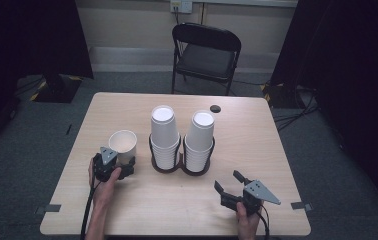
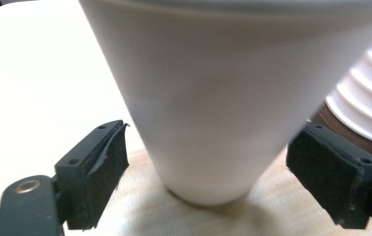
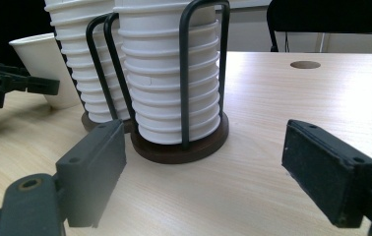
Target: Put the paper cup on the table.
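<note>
My left gripper [image 1: 119, 166] sits low at the table's [image 1: 142, 210] near left, its jaws apart on either side of the single white cup [image 1: 123, 145] standing upright there, pads clear of its wall. My right gripper [image 1: 231, 184] rests near the front right, jaws wide and holding nothing, pointed at the cup holder [image 3: 181, 147]. In the left gripper view, the cup's rim is cut off.
</note>
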{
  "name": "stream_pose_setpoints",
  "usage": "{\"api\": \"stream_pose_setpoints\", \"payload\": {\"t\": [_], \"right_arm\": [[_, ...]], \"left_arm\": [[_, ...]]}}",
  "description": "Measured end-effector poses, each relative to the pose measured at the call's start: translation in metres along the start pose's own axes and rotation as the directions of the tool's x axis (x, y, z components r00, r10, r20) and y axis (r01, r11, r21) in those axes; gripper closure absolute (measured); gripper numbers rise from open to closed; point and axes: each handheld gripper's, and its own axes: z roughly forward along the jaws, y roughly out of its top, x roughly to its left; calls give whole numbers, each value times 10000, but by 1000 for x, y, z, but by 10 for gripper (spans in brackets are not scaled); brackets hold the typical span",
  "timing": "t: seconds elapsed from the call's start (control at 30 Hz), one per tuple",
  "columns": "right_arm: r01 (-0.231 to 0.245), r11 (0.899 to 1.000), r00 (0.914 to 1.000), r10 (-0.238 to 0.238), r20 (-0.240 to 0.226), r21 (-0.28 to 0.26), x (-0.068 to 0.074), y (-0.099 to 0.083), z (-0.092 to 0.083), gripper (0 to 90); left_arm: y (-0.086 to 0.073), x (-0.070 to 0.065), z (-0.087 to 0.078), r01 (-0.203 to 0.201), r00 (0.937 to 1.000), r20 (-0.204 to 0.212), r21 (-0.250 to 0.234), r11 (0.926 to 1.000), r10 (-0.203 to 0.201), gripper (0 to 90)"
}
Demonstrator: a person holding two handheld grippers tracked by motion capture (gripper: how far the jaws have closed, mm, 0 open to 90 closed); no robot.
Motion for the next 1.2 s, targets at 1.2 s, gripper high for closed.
{"api": "stream_pose_setpoints", "payload": {"t": [1.2], "right_arm": [[-31,9999,9999,29,98,132,0,1,2,161]], "left_arm": [[-36,-85,-66,-413,9886,1337,-2041,9781,697,152]]}}
